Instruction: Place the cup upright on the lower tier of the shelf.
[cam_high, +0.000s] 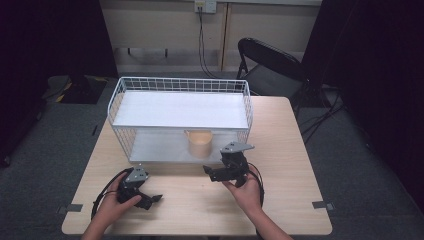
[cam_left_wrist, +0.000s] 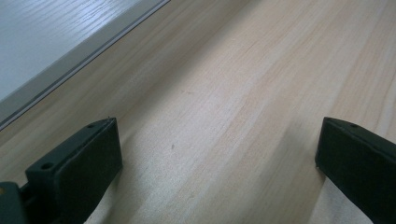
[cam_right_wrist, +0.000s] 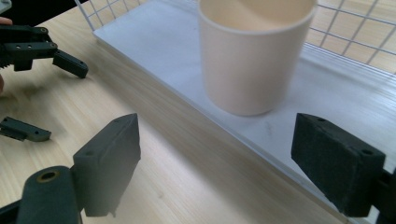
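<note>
Left gripper (cam_high: 150, 199) first: I have it low over the wooden table (cam_high: 280, 150), its jaws spread wide with nothing between them but bare wood grain, as my left gripper view shows. Ahead of it and to its left lies the pale front edge of the lower shelf (cam_left_wrist: 56, 51). In the high view my left hand (cam_high: 112, 205) wraps it from behind, with its cable looping out to the left.

Moving rightward, the white wire rack (cam_high: 180, 85) stands beyond both grippers, across the middle of the table, with two white shelves. On the lower one, upright and just inside the front edge, sits the cream cup (cam_high: 199, 143).

My right gripper (cam_high: 212, 172) hangs just in front of that cup and a little to its right, held by my right hand (cam_high: 247, 192). Its jaws are also wide apart and hold nothing; in the right gripper view the cup (cam_right_wrist: 254, 56) stands straight ahead between them, near but untouched, with the left gripper (cam_right_wrist: 35, 49) farther off on that view's left
</note>
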